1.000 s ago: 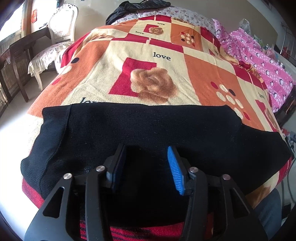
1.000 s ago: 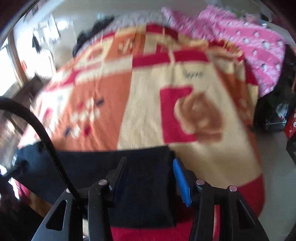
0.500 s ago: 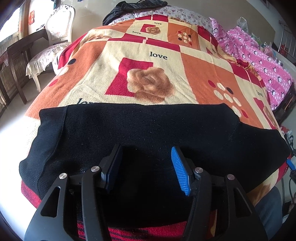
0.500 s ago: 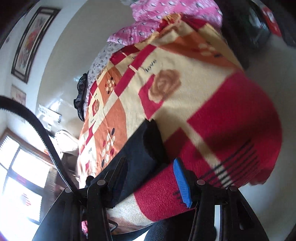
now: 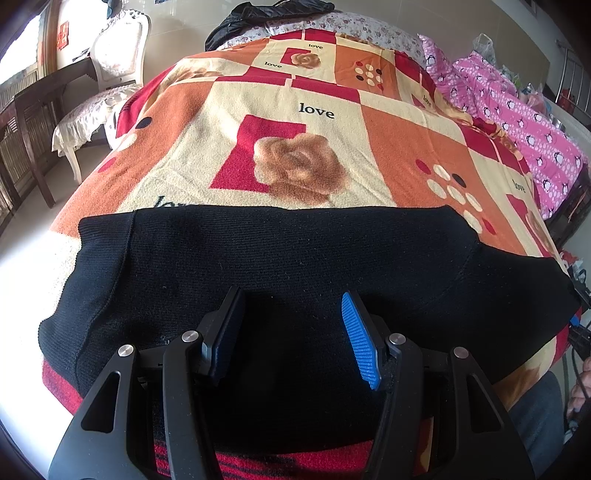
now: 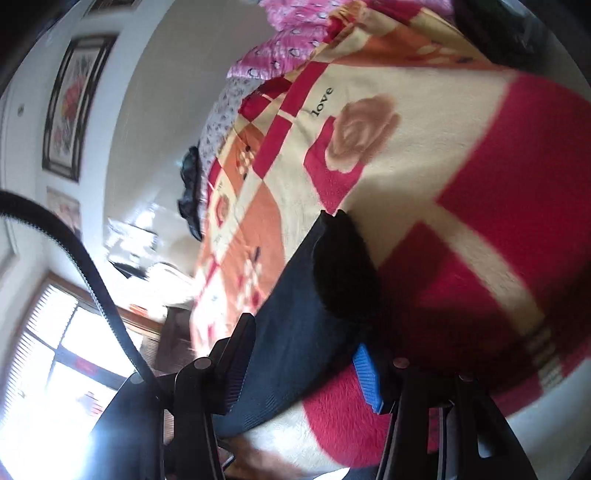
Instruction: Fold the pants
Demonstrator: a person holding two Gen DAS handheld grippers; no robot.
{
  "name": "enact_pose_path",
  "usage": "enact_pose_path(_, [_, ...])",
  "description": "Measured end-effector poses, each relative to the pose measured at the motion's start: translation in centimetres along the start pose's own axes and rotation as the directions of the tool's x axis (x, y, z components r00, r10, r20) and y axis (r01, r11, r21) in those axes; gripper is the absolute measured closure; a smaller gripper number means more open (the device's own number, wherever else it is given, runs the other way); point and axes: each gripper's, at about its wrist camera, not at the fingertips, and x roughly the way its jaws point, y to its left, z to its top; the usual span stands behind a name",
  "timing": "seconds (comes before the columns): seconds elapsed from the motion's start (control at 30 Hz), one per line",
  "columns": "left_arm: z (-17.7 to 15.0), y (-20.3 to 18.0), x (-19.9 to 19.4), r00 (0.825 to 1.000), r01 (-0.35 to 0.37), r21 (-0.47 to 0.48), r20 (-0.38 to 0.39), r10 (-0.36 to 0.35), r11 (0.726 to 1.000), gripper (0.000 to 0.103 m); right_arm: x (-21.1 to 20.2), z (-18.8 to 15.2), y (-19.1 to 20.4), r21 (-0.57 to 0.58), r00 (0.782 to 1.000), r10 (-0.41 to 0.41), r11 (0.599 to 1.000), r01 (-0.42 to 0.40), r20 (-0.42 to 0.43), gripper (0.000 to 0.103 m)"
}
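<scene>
Black knit pants (image 5: 288, 258) lie flat across the near end of a bed, on a red, orange and cream rose blanket (image 5: 295, 122). My left gripper (image 5: 293, 299) is open and hovers over the pants' near middle, holding nothing. In the right wrist view the camera is rolled sideways; my right gripper (image 6: 303, 336) is open, its jaws standing either side of the pants' right end (image 6: 314, 295), which has a raised dark fold at its far tip.
A pink patterned quilt (image 5: 524, 114) lies along the bed's right side. A dark garment (image 5: 266, 11) sits at the bed's far end. A white chair (image 5: 107, 81) and a dark wooden table (image 5: 33, 107) stand to the left.
My right gripper has rolled sideways and moved to the pants' right end. My left gripper has drawn back slightly, jaws still open.
</scene>
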Motion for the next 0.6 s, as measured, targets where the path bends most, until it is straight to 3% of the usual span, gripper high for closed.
enact_pose_path(0.07, [0.0, 0.0, 0.0, 1.000, 0.003, -0.003, 0.001, -0.003, 1.000, 0.048, 0.3, -0.5, 0.7, -0.042, 0.998, -0.060, 0.997, 0.061, 0.017, 0.057])
enact_pose_path(0.2, [0.0, 0.1, 0.0, 1.000, 0.001, -0.001, 0.000, -0.001, 1.000, 0.048, 0.4, -1.6, 1.3, -0.078, 0.991, -0.103, 0.991, 0.110, 0.084, 0.057])
enact_pose_path(0.37, [0.0, 0.1, 0.0, 1.000, -0.005, 0.004, -0.001, 0.005, 1.000, 0.048, 0.6, -1.4, 1.1, -0.062, 0.989, -0.118, 0.990, 0.124, 0.089, 0.057])
enact_pose_path(0.6, [0.2, -0.5, 0.2, 1.000, -0.021, 0.031, -0.016, 0.022, 0.999, 0.044, 1.3, -1.6, 2.4, -0.173, 0.979, -0.189, 0.965, 0.199, 0.071, 0.056])
